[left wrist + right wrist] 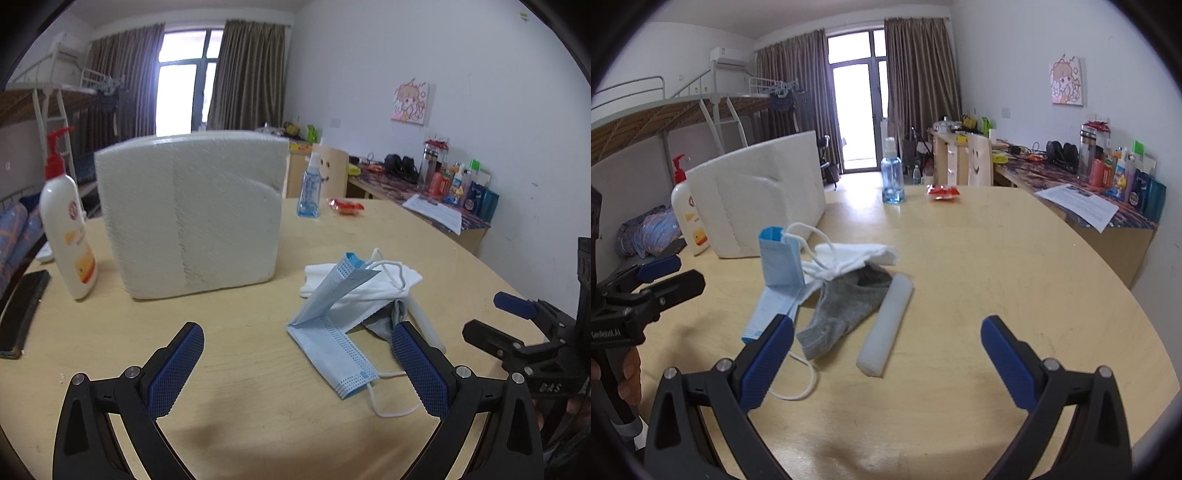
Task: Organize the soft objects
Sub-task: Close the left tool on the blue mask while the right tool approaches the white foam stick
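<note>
Two grippers, left [297, 363] and right [886, 356], both spread wide and empty, poised low over the counter [997, 258]. Soft pile near centre: blue mask [325, 343] folded and partly propped up, white mask [369, 284] behind it, grey sock [846, 310] partly under both, foam stick [886, 325] touching the sock's right edge. Foam block [192, 214] upright behind the pile, lotion bottle [70, 229] beside it, spray bottle [308, 192] farther back. Step in hand, by judgement: approach, nothing grasped yet. Next move likely calls for lowering onto one item, closing on a thin edge, lifting clear of tangled ear loops.
</note>
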`<state>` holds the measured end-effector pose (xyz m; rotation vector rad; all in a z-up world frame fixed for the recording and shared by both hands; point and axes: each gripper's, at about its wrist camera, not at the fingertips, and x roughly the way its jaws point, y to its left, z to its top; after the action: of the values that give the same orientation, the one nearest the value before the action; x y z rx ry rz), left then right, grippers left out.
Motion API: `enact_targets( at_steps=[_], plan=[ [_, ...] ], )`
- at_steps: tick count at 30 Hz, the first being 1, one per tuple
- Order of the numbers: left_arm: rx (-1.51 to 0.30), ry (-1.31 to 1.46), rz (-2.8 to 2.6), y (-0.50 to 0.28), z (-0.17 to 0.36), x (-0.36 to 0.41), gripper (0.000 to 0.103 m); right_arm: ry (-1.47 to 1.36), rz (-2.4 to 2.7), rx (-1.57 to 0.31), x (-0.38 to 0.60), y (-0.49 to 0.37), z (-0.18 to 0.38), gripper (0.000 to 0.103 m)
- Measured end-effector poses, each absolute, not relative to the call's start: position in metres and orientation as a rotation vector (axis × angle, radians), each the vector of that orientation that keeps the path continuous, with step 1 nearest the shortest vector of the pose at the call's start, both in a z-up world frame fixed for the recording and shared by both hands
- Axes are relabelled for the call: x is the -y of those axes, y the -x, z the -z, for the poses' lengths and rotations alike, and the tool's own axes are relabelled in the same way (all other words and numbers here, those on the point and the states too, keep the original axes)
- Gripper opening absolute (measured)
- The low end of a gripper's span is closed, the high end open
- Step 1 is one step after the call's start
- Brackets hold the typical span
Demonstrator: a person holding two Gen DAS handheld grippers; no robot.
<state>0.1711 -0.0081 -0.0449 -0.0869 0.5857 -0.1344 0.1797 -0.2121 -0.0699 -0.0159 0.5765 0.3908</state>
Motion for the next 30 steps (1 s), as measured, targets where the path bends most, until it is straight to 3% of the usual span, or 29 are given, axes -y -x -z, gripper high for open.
enact_targets(
  at_steps=[6,21,30],
  plan=[
    [-0.655,0.091,0.143,-0.196,0.053,0.012,0.099,0.034,-0.406,-0.615,0.21,-0.19,0.074,0.102],
    [-0.82,0.09,0.171,-0.25,0.074,0.016,0.068,0.07,-0.423,-0.699,0.206,-0.215,0.09,0.102],
    [-0.848,0.085,0.234,-0.259,0.08,0.018,0.047,0.098,-0.431,-0.751,0.204,-0.228,0.099,0.083]
  ],
)
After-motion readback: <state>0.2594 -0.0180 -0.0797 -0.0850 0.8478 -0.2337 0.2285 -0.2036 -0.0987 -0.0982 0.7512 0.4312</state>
